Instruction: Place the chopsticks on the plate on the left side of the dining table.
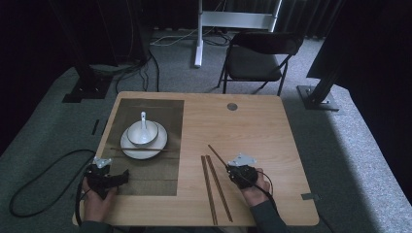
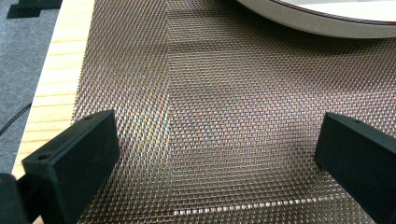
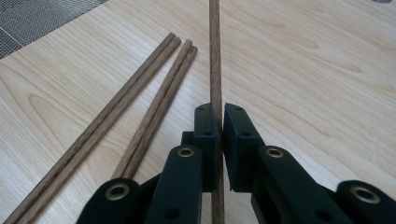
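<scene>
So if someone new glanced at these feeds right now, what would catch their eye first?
Probably the right gripper, near the table's front right, shut on a single wooden chopstick, with more chopsticks lying on the bare wood just left of it. Next, the white bowl with a spoon, on a plate on the dark woven mat, where the left gripper hangs open.

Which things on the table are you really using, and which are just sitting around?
In use:
right gripper, shut on one chopstick
chopsticks on the table
placemat
plate, bowl

Lying about:
chair
floor cables
</scene>
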The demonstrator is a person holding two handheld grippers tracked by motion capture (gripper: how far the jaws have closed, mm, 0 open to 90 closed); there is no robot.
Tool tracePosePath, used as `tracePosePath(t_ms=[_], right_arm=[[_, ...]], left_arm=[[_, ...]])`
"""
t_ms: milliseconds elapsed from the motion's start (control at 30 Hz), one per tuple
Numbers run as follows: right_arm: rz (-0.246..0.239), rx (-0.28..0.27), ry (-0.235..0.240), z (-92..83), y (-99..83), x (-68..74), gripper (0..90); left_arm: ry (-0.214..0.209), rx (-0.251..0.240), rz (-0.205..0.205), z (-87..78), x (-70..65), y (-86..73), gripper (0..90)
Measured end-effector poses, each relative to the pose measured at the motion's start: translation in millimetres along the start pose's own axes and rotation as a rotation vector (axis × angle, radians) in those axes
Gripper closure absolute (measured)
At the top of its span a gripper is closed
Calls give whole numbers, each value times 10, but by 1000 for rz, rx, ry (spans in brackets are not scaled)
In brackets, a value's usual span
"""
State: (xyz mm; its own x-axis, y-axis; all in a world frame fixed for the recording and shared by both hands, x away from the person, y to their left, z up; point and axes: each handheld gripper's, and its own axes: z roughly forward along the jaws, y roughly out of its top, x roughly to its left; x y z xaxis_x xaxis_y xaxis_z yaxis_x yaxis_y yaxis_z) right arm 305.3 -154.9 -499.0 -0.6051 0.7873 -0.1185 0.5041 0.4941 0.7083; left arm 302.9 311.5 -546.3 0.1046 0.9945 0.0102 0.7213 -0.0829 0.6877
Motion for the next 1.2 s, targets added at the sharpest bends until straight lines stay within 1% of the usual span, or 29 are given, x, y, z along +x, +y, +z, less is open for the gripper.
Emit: tracePosePath(t_ms=[367, 433, 600, 767, 867, 1067, 1200], right_arm=[[-47, -17, 3, -7, 143, 71, 845], [-68, -28, 0, -19, 204, 93, 845], [-89, -44, -3, -43, 289, 116, 845], [-100, -52, -3, -51, 344, 140, 845], [-117, -64, 1, -54, 396, 166, 845], [-120, -91, 1, -67, 469, 201, 845], [-133, -96, 6, -64, 503, 224, 845]], left_arm=[[0, 1, 2, -1, 1, 0, 2], [0, 1, 2, -1, 1, 0, 1], [0, -1, 2, 1, 1, -1, 1], [0, -1, 2, 1, 1, -1, 2], [0, 0, 2, 1, 1, -1, 2], [0, -1, 1, 1, 1, -1, 2], [0, -1, 2, 1, 1, -1, 2]])
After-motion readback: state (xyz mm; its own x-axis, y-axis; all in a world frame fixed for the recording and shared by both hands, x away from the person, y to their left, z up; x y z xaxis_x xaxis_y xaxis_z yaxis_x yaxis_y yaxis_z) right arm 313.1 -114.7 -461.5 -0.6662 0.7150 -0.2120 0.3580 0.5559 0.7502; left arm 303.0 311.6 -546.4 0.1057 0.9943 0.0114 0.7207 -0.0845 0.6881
